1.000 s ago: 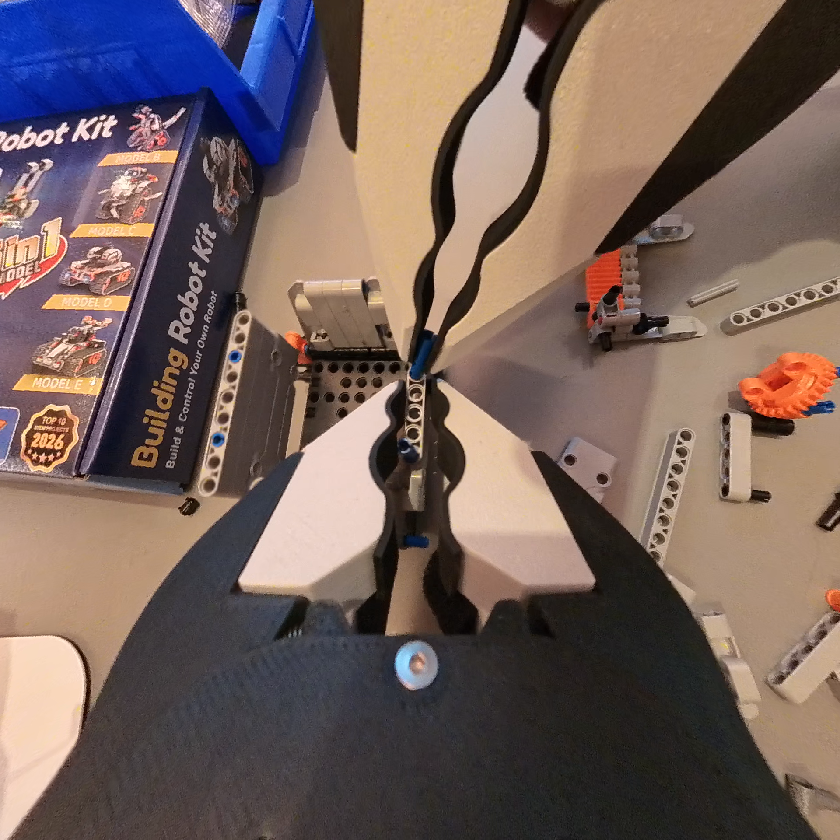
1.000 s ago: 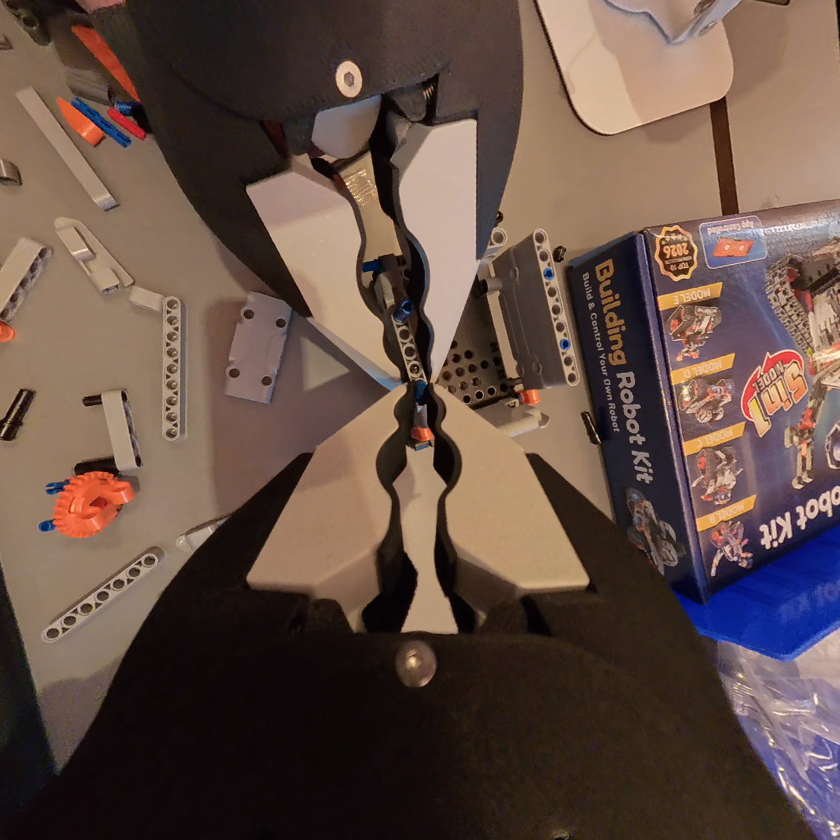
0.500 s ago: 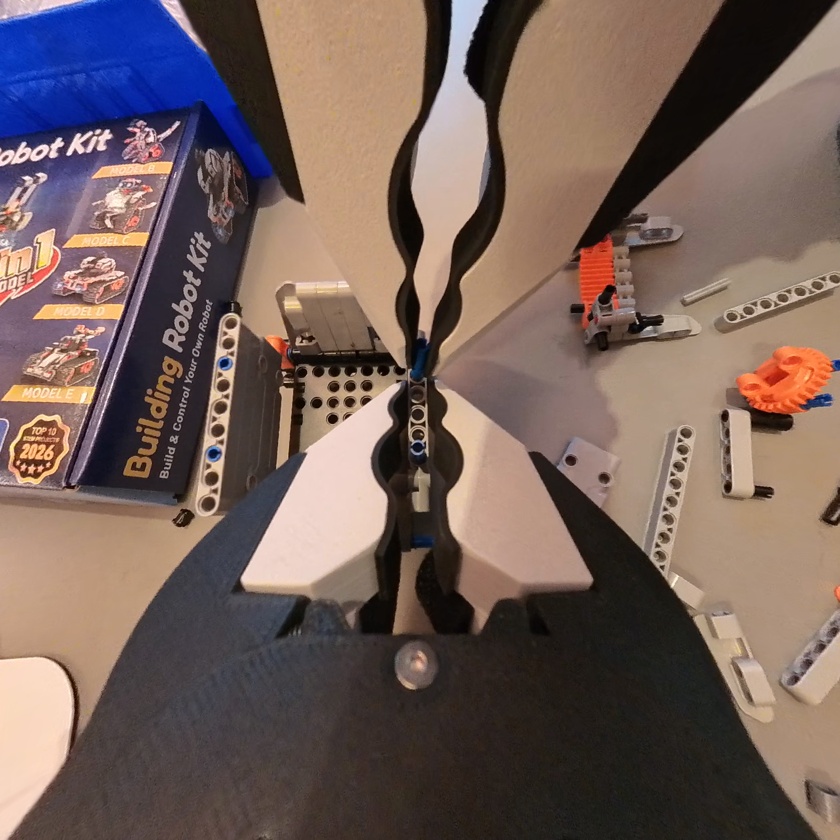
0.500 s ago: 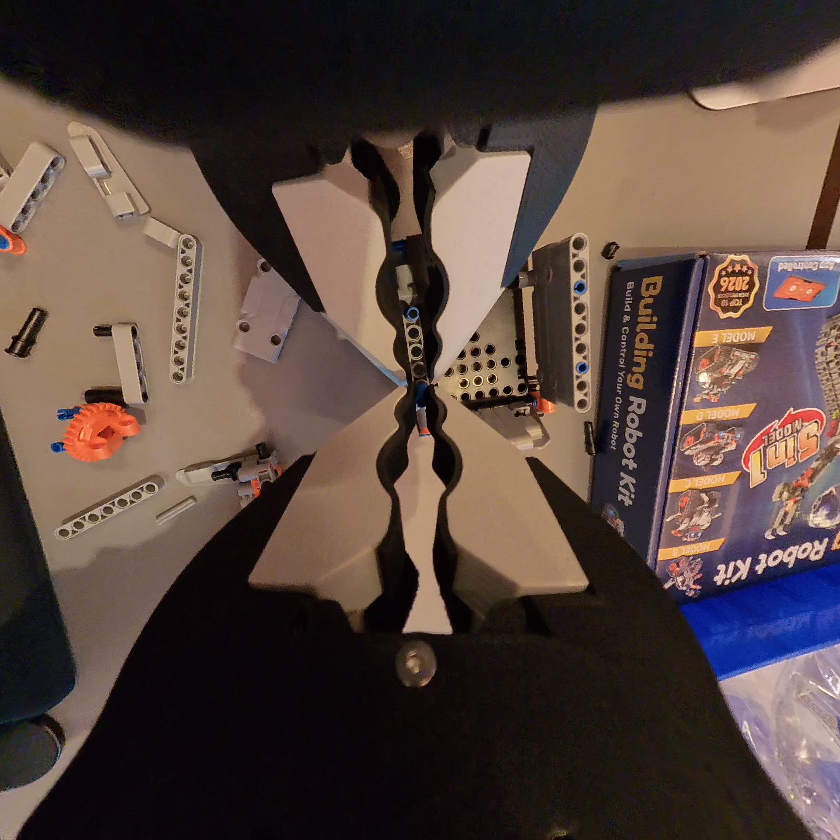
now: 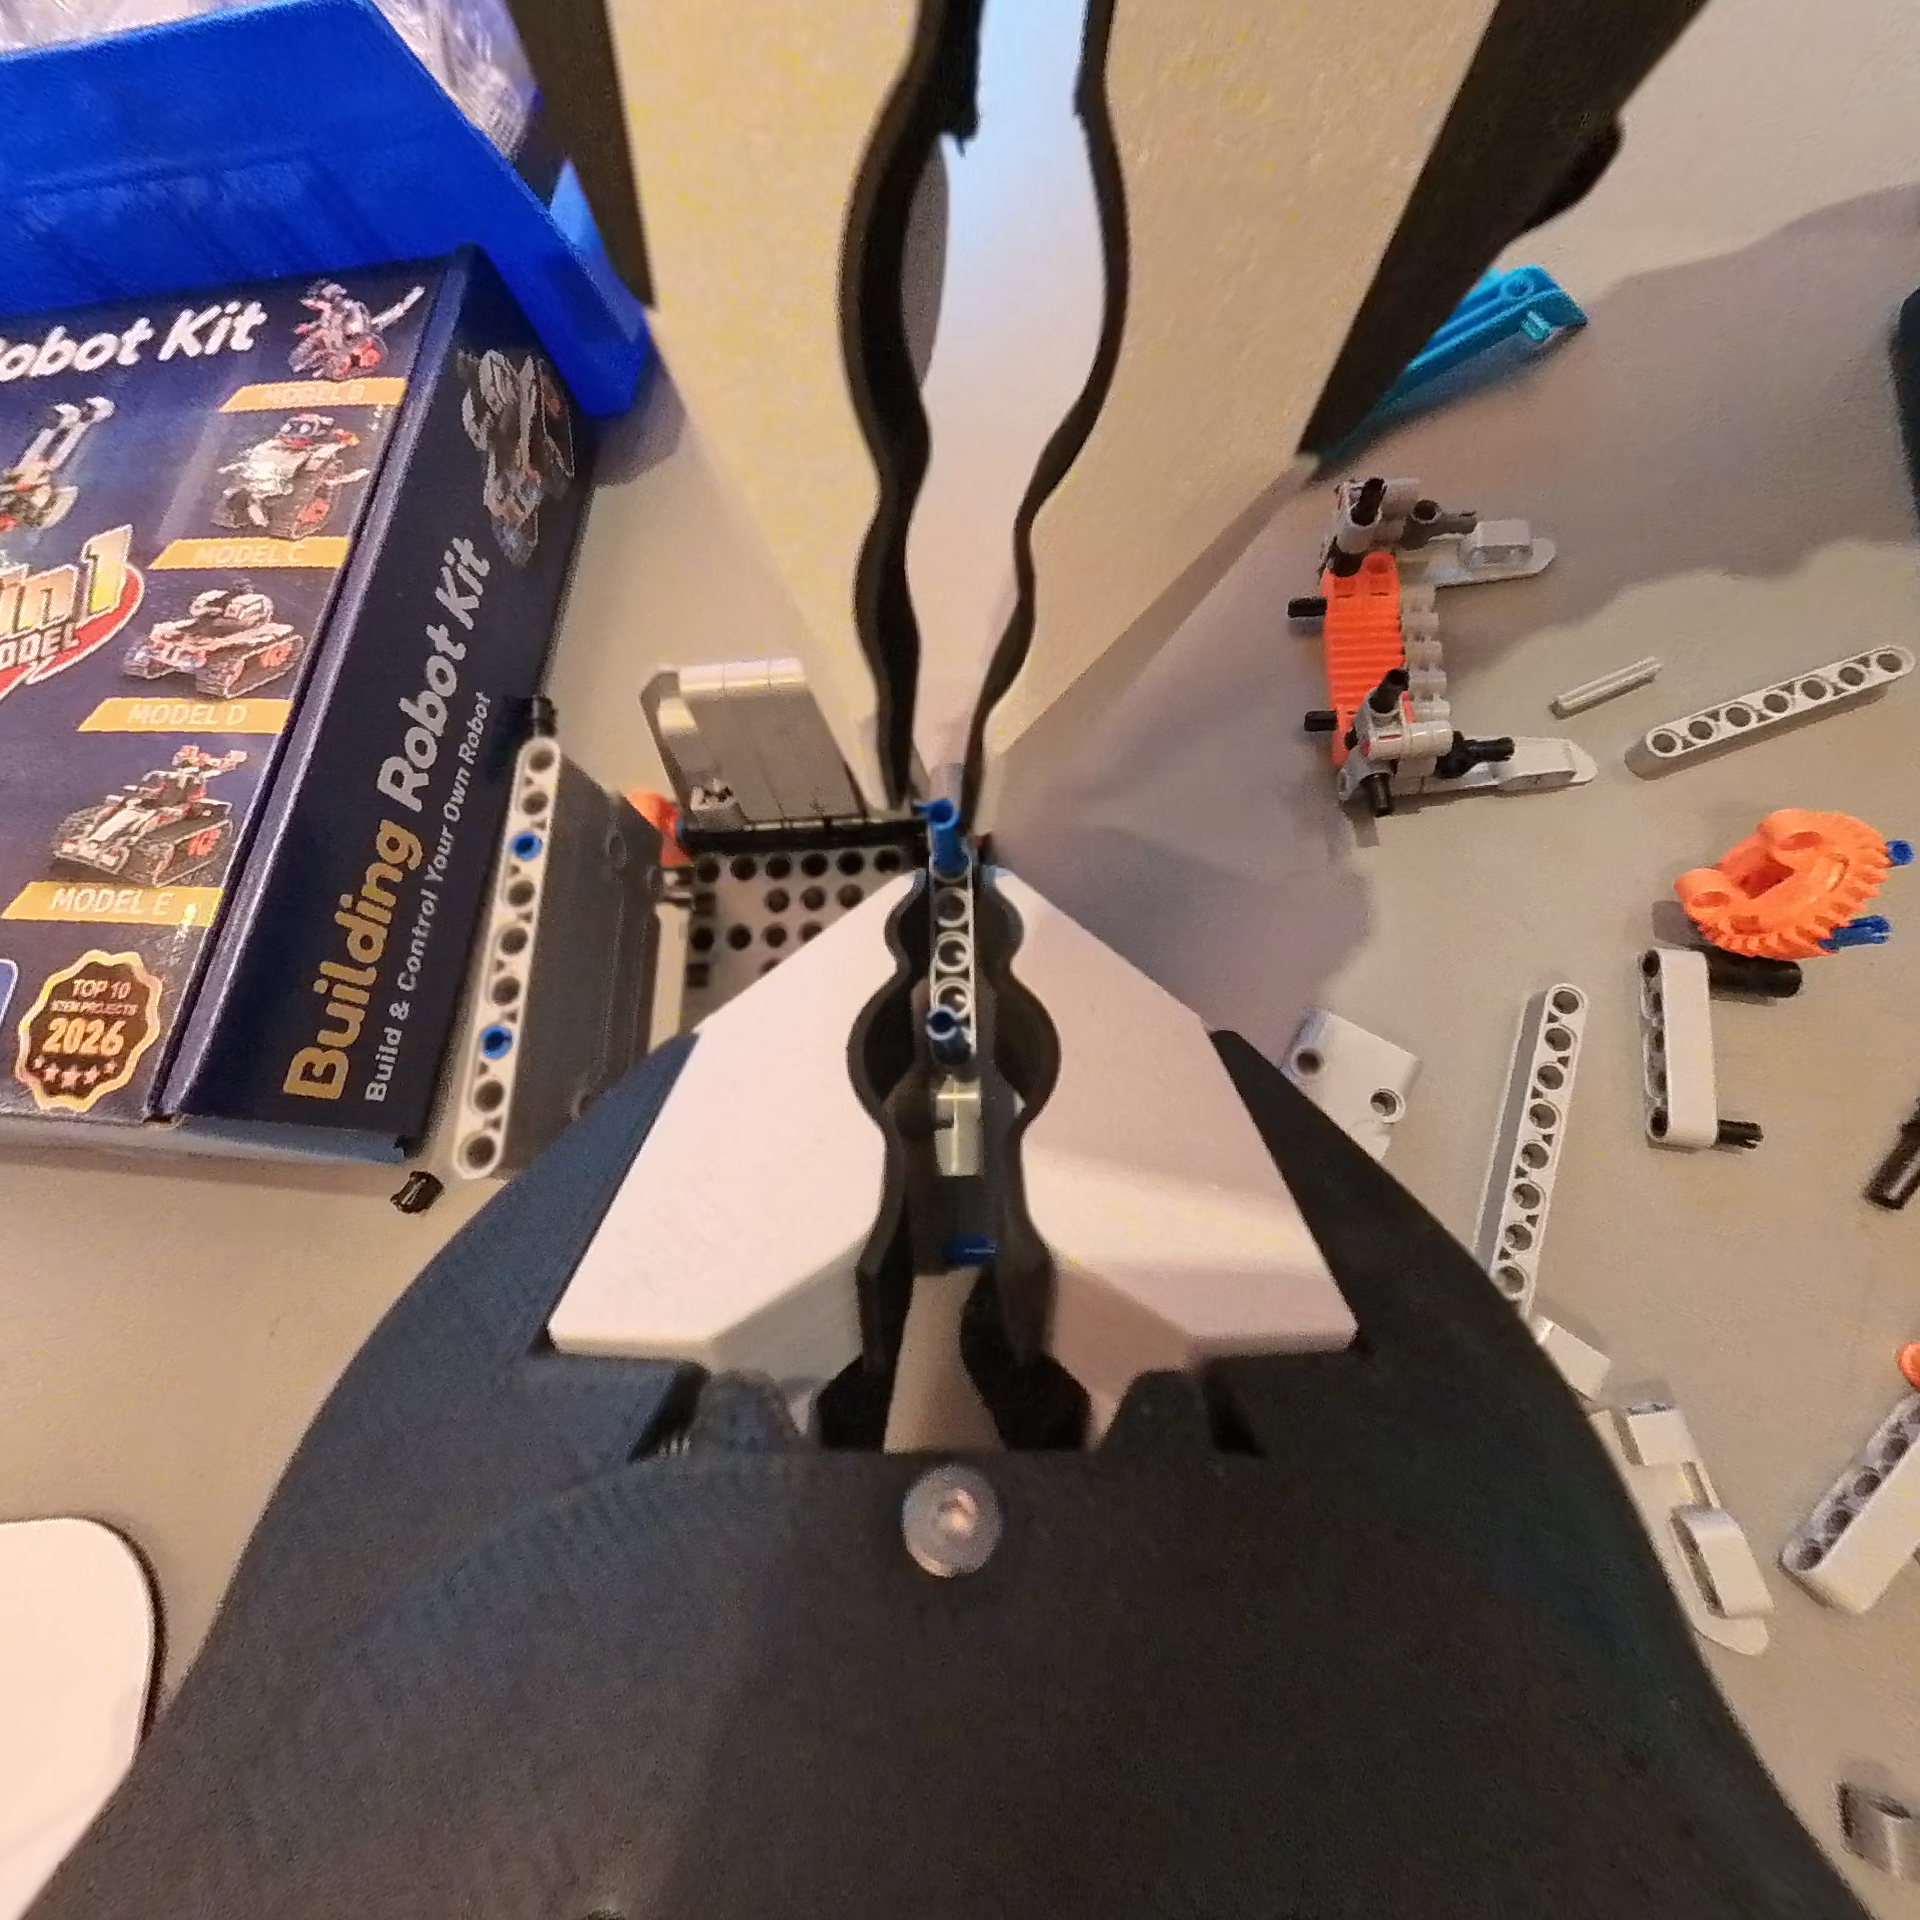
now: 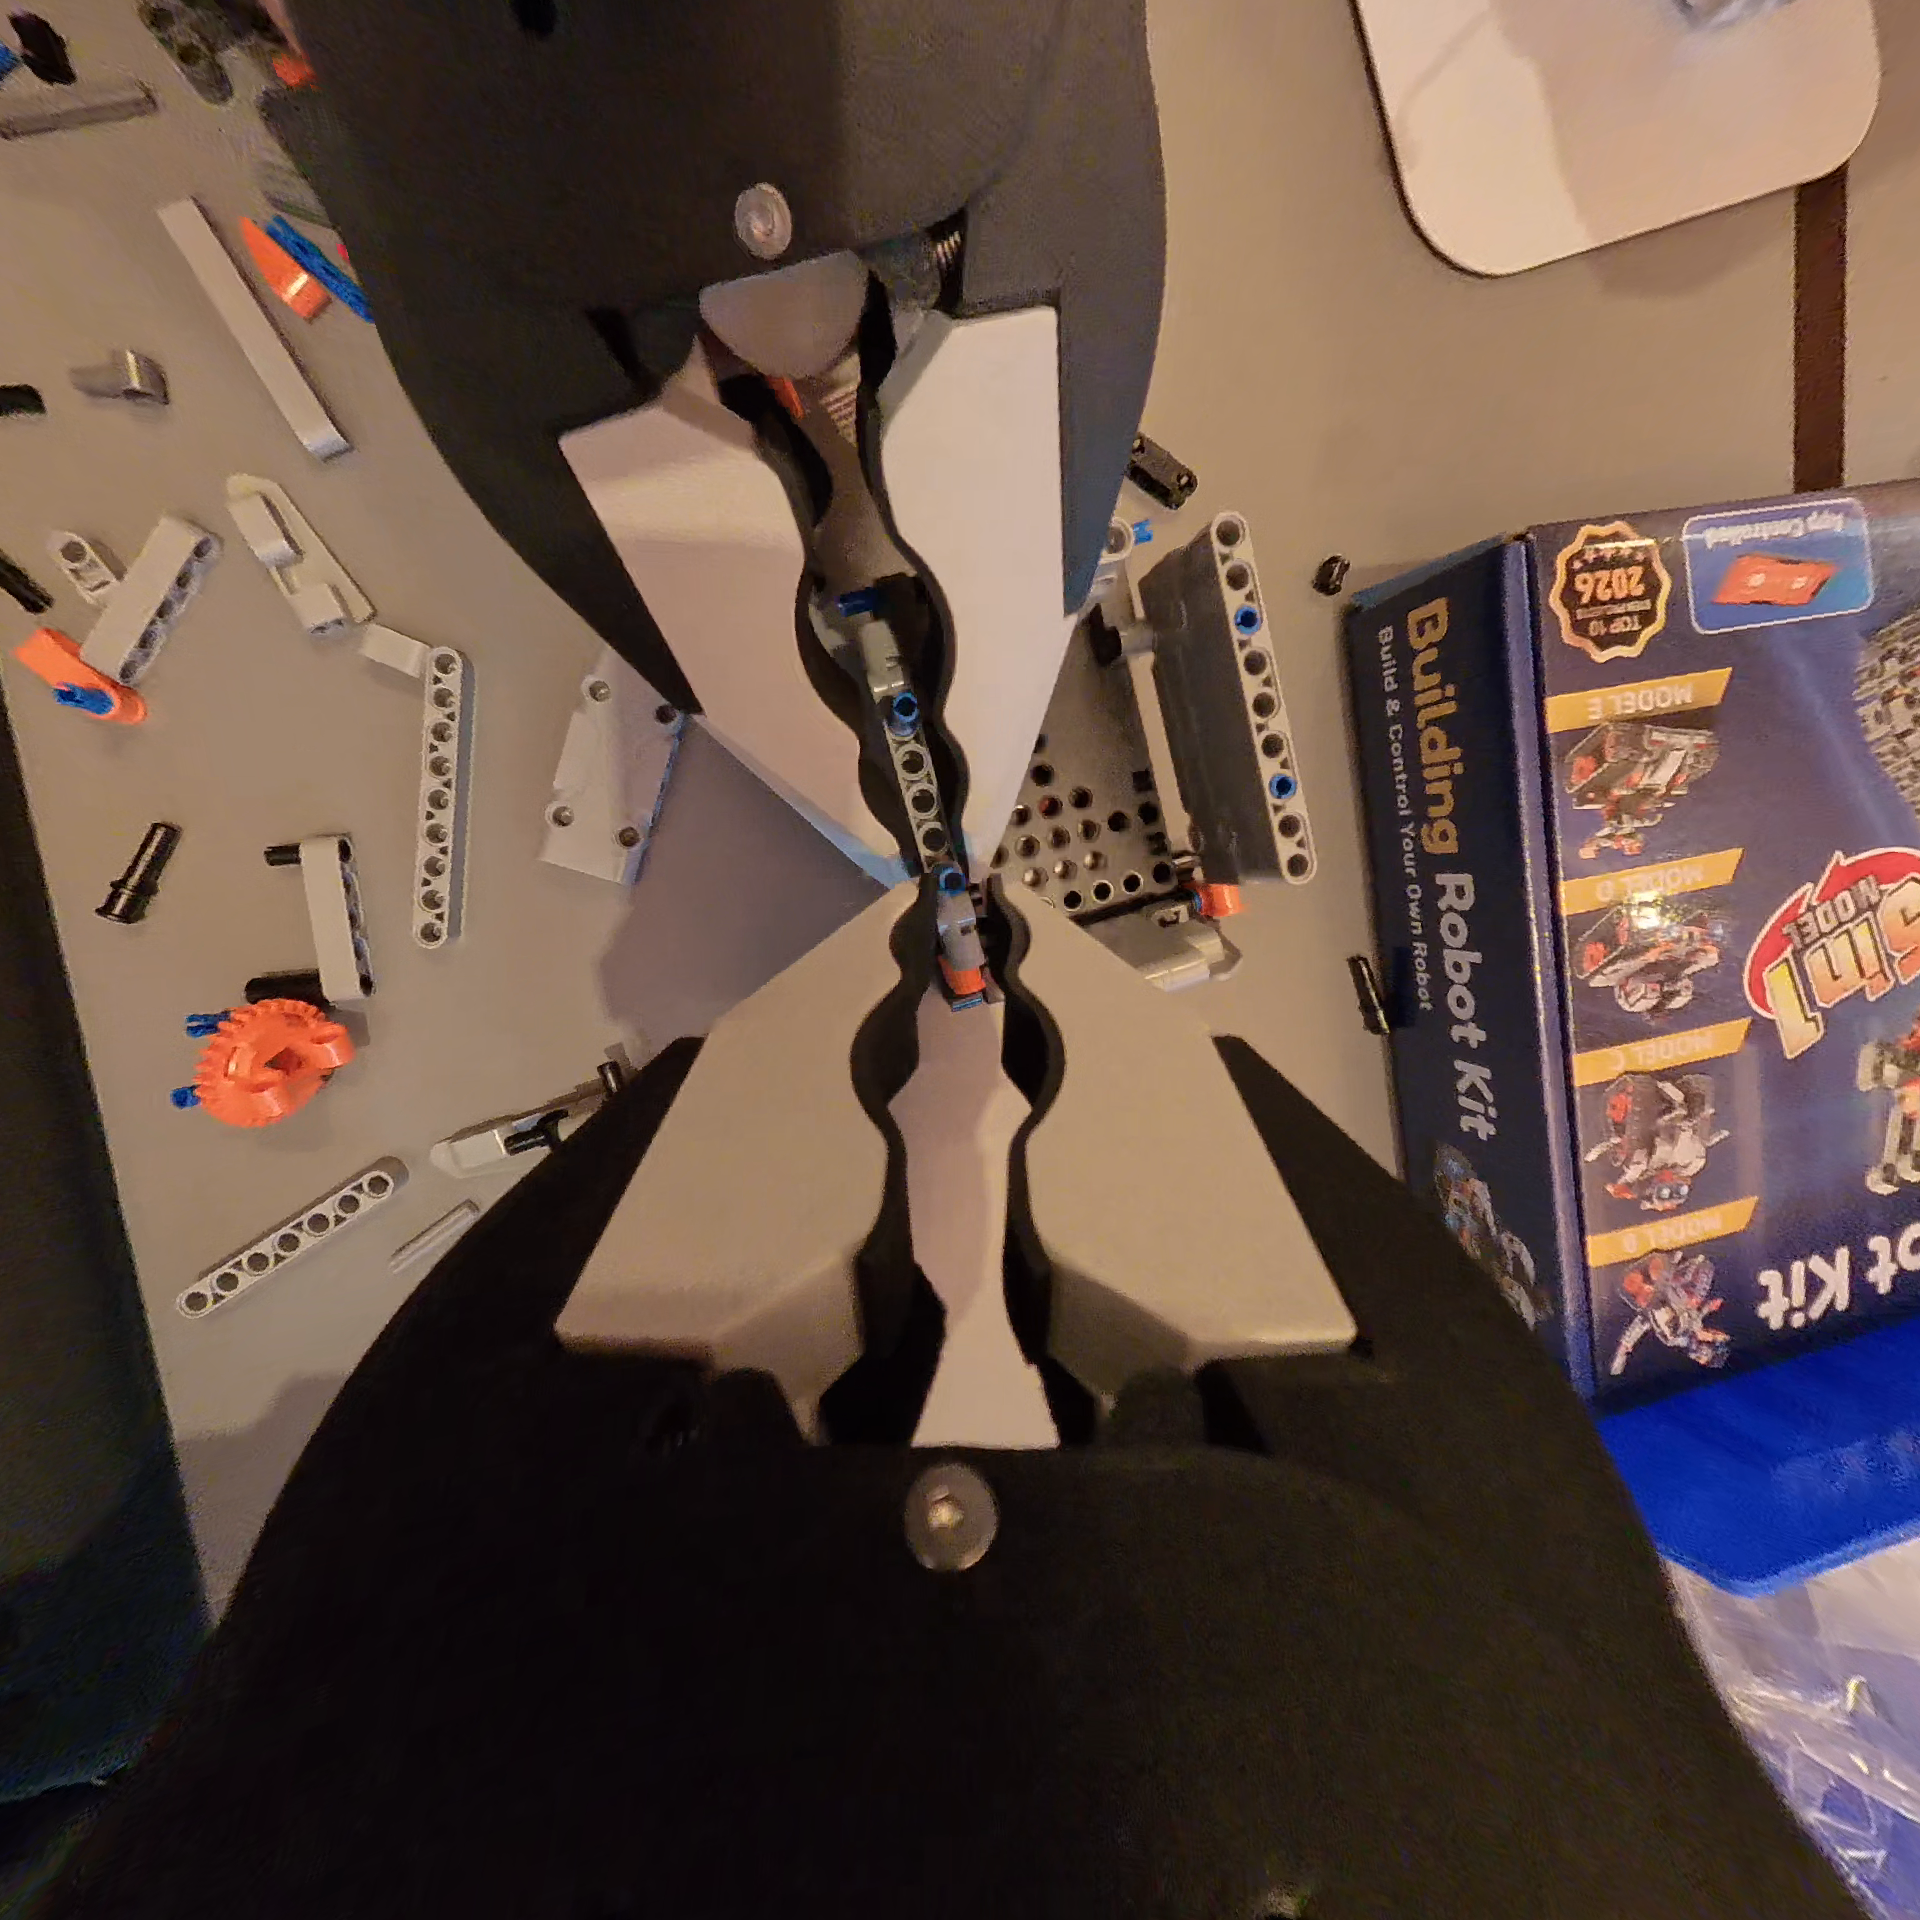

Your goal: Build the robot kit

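Left gripper (image 5: 951, 883) is clamped narrow on a grey holed beam (image 5: 952, 940), blue pin (image 5: 943, 831) poking past its tips, so the end stays free to meet the right gripper's tips head-on above the dark perforated plate (image 5: 790, 894) beside the kit box (image 5: 249, 665).

Over to the right view: right gripper (image 6: 961, 914) pinches a small grey-and-orange connector (image 6: 961, 956) nose-to-nose against the beam, lined up end to end; an orange gear (image 6: 272, 1060) lies off left on the surface (image 6: 1299, 343).

Each view is taken close above the beige table (image 5: 1195, 727), looking down along its own fingers. The two cameras are faced towards each other; the dark-blue printed cardboard box (image 5: 260, 675) (image 6: 1662, 935) and the orange toothed plastic gear (image 5: 1782, 883) (image 6: 272, 1075) are shared.
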Motion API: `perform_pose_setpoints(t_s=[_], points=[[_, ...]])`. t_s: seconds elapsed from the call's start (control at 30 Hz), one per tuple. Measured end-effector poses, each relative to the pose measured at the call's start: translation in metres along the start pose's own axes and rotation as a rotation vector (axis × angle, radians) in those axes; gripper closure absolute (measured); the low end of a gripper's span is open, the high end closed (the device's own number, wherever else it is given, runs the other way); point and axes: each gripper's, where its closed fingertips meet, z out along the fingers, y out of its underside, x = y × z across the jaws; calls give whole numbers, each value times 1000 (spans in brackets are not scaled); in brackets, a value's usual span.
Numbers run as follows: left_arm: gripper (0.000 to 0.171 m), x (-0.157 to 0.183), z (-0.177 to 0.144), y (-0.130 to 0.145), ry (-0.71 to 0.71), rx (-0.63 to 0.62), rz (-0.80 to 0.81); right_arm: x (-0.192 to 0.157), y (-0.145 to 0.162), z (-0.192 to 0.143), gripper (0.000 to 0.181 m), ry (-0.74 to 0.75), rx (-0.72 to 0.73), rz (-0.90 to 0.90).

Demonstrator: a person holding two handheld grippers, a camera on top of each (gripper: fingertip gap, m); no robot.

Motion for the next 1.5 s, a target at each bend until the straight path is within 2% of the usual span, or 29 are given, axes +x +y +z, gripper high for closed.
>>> perform_pose_setpoints(t_s=[0.43,0.7,0.87,0.97,1.07,1.17,1.3,1.4,1.5], points=[[168,0,1,1,-5,-13,-5,-4,1,8,179,-41,-49,3],[167,-4,0,3,4,-17,-9,1,-1,8,179,-40,4,92],[166,4,-8,3,85,-21,-18,1,-11,-32,172,63,122,159],[155,3,-22,-3,87,-2,7,-12,-8,-57,175,98,159,174],[152,-1,-46,-14,85,52,22,-36,-1,-63,174,69,146,192],[144,-2,-71,-26,78,92,26,-68,5,-48,175,-3,104,181],[141,8,-104,-34,74,145,32,-108,11,-13,172,-111,54,168],[142,22,-117,-25,88,126,36,-126,14,10,169,-157,32,183],[141,42,-116,-5,116,64,42,-133,18,29,167,-157,-8,173]])
